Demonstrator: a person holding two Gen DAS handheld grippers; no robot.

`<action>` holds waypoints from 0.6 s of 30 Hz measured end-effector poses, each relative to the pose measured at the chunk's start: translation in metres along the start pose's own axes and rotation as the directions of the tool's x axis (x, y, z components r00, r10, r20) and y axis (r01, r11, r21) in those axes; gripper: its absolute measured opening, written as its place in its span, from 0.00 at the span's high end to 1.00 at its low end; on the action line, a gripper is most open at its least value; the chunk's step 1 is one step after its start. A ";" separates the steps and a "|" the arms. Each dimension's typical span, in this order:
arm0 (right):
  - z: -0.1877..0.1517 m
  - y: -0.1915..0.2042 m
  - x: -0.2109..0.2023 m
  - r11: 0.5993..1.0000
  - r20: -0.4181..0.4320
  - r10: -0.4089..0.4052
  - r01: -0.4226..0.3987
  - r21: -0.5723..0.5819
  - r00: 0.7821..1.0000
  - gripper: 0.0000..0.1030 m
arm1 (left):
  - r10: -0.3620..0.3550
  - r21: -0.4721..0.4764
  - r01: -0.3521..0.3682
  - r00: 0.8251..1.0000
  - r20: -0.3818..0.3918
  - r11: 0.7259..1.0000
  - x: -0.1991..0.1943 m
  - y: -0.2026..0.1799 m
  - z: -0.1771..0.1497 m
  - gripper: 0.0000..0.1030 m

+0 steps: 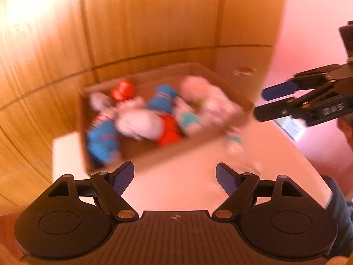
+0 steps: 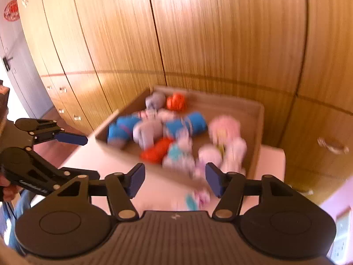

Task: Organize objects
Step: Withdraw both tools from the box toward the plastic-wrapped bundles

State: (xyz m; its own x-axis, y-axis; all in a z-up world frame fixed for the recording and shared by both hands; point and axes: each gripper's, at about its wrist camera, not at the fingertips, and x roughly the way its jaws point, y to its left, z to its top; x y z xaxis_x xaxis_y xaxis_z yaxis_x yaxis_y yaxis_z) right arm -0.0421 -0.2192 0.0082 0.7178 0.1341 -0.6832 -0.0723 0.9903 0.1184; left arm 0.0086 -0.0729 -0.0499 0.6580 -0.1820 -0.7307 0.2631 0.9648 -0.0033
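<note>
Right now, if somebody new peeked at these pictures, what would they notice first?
Probably the cardboard box on the pale table, stuffed with bright rolled socks in blue, orange, pink and white. One little bundle lies outside the box on the table, near the right gripper. Both the right gripper and the left gripper are open and empty, with a big wooden wardrobe behind.

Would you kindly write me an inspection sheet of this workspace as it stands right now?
Surface: pale table, mostly bare near the grippers.
Job's things: cardboard box holding rolled soft bundles, blue, orange, white and pink; blurred.
Clutter: one small pale bundle with teal on the table outside the box.
Grippers: left gripper open, empty; right gripper open, empty.
Cables: nothing seen.
Surroundings: wooden cabinets behind; door at far left.
</note>
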 end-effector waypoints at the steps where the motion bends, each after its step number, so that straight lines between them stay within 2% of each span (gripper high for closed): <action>1: -0.010 0.001 -0.002 1.000 -0.006 -0.009 0.009 -0.002 1.000 0.44 | -0.006 0.009 0.006 1.000 0.000 1.000 0.003 -0.009 -0.006 0.17; 5: -0.045 0.008 -0.001 0.999 -0.022 -0.028 0.028 -0.019 0.999 0.44 | -0.042 0.039 0.043 0.999 -0.023 0.998 0.018 -0.038 -0.027 0.16; 9: -0.068 0.011 -0.006 0.999 -0.016 -0.024 0.024 -0.033 1.000 0.41 | -0.033 0.053 0.035 0.998 -0.050 0.998 0.031 -0.052 -0.038 0.16; 10: -0.074 0.012 -0.010 0.999 -0.006 -0.027 0.027 -0.039 1.000 0.37 | -0.039 0.056 0.042 0.998 -0.054 0.998 0.033 -0.053 -0.039 0.16; 11: -0.079 0.011 -0.008 0.999 0.002 -0.014 0.014 -0.047 1.000 0.28 | -0.047 0.060 0.051 0.997 -0.056 0.997 0.034 -0.056 -0.041 0.16; 12: -0.083 0.011 -0.007 0.998 0.007 -0.006 0.007 -0.057 1.000 0.25 | -0.057 0.065 0.060 0.997 -0.058 0.996 0.036 -0.058 -0.042 0.16; 18: -0.097 0.020 0.004 0.991 0.040 0.011 -0.005 -0.134 0.999 0.24 | -0.065 0.084 0.072 0.994 -0.082 0.994 0.054 -0.057 -0.044 0.19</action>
State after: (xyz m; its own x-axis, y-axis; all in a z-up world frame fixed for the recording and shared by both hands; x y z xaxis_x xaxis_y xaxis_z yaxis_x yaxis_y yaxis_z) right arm -0.1079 -0.1958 -0.0616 0.7441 0.1431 -0.6526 -0.1684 0.9854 0.0241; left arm -0.0017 -0.1289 -0.1188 0.5794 -0.2283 -0.7824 0.3680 0.9298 0.0012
